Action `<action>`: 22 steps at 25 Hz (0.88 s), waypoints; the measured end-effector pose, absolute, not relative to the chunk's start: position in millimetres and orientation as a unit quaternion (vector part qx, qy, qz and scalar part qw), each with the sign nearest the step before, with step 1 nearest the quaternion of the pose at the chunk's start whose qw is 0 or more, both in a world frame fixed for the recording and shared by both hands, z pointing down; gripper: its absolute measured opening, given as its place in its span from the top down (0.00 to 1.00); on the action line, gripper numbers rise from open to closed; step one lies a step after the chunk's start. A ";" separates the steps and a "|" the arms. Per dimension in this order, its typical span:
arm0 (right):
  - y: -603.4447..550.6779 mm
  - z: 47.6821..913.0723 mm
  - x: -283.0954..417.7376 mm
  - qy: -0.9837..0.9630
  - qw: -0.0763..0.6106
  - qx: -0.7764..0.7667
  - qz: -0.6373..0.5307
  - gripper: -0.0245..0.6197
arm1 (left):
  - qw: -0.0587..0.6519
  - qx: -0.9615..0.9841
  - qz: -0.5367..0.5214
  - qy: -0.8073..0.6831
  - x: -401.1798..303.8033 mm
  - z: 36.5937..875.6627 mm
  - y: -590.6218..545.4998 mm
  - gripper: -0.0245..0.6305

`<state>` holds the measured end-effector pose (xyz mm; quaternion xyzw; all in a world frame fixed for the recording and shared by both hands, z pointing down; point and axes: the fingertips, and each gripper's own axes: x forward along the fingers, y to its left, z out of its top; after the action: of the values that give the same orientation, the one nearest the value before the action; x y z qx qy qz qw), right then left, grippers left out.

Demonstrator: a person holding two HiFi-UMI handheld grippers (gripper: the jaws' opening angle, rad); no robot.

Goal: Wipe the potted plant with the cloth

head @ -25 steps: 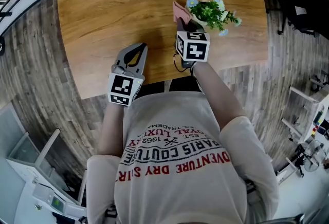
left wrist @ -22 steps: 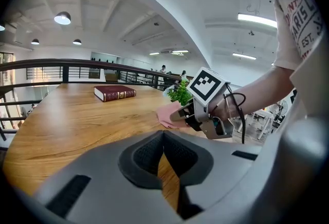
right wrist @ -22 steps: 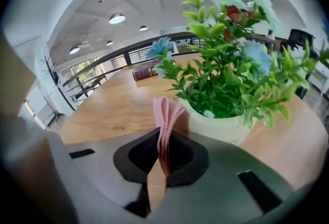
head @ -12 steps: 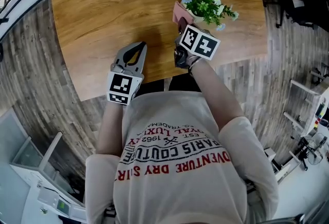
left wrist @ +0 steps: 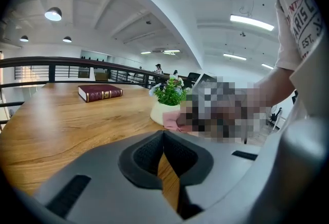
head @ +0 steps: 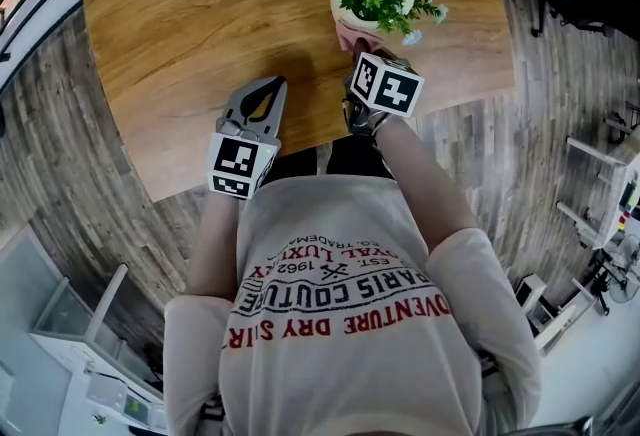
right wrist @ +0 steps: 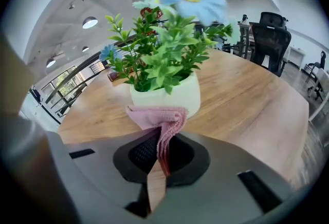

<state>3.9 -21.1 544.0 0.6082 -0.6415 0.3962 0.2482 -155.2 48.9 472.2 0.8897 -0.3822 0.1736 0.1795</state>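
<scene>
The potted plant (right wrist: pixel 169 95) looks light and tippy, so the limp pink cloth (right wrist: pixel 160 116), pinched in the right gripper (right wrist: pixel 157 161), should press gently; the left gripper (left wrist: pixel 165 159) is closed and empty.

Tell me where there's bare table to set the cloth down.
The widest bare stretch is the table between the red book, the left gripper and the potted plant. A smaller bare strip lies right of the pot in the head view, toward the table's edge. It is crowded at the pot's near side, where the right gripper holds the pink cloth.
</scene>
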 end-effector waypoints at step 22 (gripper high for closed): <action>-44.4 515.5 149.7 -0.691 0.304 0.599 0.267 0.91 | 0.116 0.910 0.176 -0.358 -58.7 472.6 -7.4 0.37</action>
<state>149.7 -44.4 515.5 0.5993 -0.6910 0.2669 0.3036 -58.7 -7.4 472.6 0.9097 -0.3576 0.1761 0.1164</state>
